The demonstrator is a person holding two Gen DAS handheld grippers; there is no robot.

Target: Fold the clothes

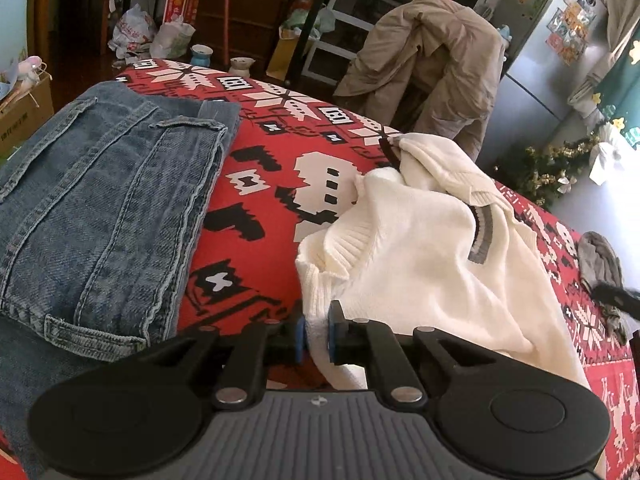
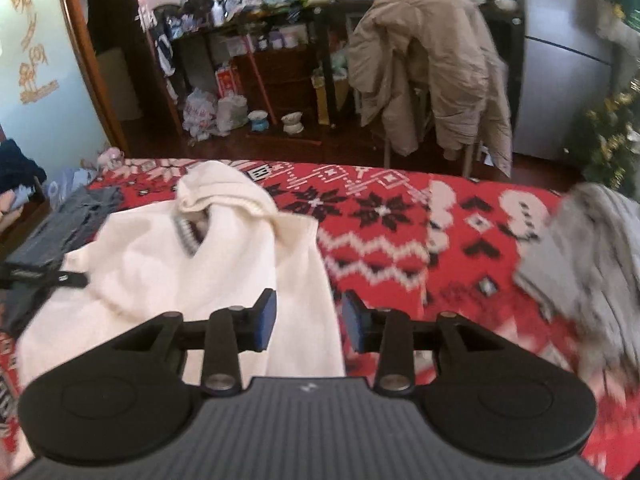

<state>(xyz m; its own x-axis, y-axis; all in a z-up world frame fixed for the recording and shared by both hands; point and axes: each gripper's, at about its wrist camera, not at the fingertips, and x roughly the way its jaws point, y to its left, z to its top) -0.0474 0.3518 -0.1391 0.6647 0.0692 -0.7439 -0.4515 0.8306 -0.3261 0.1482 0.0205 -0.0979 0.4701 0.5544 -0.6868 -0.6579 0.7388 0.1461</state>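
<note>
Cream knitted sweater (image 1: 420,248) on the red patterned desk (image 1: 272,168)
Left tongs (image 1: 317,334) pinch its hem; right tongs (image 2: 307,320) stand spread, seemingly just over its edge.

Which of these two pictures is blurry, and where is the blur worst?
Right wrist view: motion blur, worst on the grey garment at the right edge and the red patterned cloth near it; the white sweater is soft too. Left wrist view: sharp, denim stitching crisp, only fisheye bending at the edges.
</note>
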